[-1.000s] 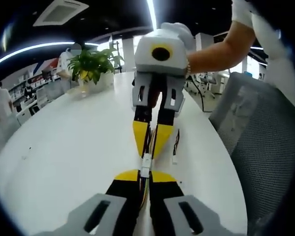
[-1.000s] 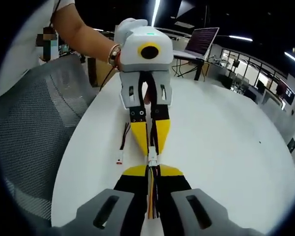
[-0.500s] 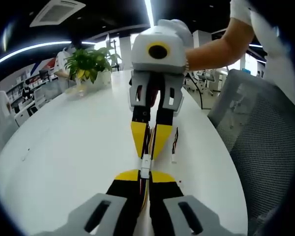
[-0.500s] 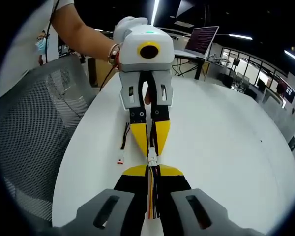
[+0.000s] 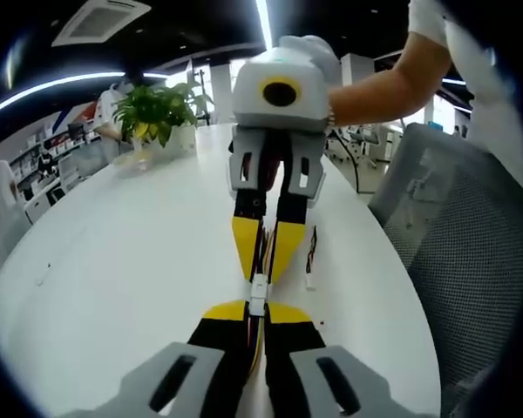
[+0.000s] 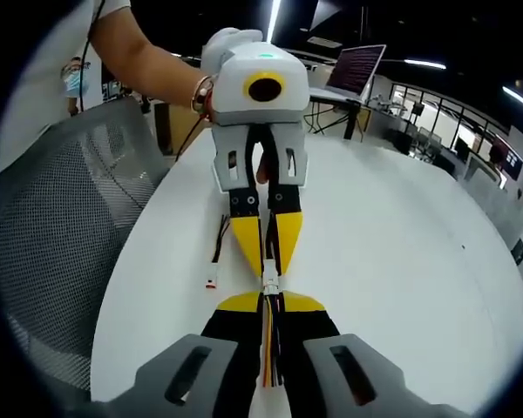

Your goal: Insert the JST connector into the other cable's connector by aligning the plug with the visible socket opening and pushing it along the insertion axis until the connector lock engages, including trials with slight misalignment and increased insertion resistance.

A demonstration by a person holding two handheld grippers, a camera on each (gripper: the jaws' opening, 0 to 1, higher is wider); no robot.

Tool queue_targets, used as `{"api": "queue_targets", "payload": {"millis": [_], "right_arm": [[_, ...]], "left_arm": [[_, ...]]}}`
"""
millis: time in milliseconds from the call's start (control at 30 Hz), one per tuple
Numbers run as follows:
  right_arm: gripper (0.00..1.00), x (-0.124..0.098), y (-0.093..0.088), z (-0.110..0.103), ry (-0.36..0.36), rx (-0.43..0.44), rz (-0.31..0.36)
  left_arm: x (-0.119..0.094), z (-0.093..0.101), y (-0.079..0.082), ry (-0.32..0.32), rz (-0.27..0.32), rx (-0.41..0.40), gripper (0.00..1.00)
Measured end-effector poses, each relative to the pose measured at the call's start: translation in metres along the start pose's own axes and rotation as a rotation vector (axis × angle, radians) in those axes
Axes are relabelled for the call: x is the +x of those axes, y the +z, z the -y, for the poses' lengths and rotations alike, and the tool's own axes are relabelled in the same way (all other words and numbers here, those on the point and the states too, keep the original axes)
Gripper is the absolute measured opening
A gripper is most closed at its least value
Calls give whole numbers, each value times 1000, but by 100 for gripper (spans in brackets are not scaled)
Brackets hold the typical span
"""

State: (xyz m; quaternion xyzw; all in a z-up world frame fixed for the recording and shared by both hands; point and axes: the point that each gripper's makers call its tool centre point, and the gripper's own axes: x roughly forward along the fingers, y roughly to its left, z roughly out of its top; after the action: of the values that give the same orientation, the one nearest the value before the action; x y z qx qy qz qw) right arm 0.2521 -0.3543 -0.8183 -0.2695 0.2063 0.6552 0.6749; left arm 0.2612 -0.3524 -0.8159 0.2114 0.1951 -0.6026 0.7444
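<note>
The two grippers meet tip to tip above the white table (image 5: 139,261). In the left gripper view my left gripper (image 5: 254,306) is shut on a cable with coloured wires (image 5: 256,338). The right gripper (image 5: 261,272) faces it from above, also shut. Between the yellow tips sits the small white JST connector pair (image 5: 257,293), its halves touching; I cannot tell how deep they sit. In the right gripper view my right gripper (image 6: 270,300) is shut on orange and yellow wires (image 6: 268,353). The white connector pair (image 6: 270,284) lies just ahead, under the left gripper (image 6: 268,268).
A spare cable (image 5: 309,259) with a white plug (image 6: 212,282) lies on the table beside the grippers. A grey mesh chair (image 5: 462,252) stands at the table's edge. A potted plant (image 5: 157,113) is at the far end, and a laptop (image 6: 357,74) on a far desk. A person's forearm (image 5: 383,83) holds the right gripper.
Since one second ago the view has shifted slightly, so the opposite gripper sits a little higher. Over the last half second nothing has visibly changed; both grippers stay shut.
</note>
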Motion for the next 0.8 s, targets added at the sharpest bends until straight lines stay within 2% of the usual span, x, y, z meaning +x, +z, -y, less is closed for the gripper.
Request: {"api": "queue_targets", "payload": {"millis": [267,800], "right_arm": [[3,-1,-1,19,-27,-1,8],[3,6,-14,53,-38,6,-8]], "left_arm": [[5,-17,4,14,-1,10,0],[19,-49,-3,9,-7,4,0]]}}
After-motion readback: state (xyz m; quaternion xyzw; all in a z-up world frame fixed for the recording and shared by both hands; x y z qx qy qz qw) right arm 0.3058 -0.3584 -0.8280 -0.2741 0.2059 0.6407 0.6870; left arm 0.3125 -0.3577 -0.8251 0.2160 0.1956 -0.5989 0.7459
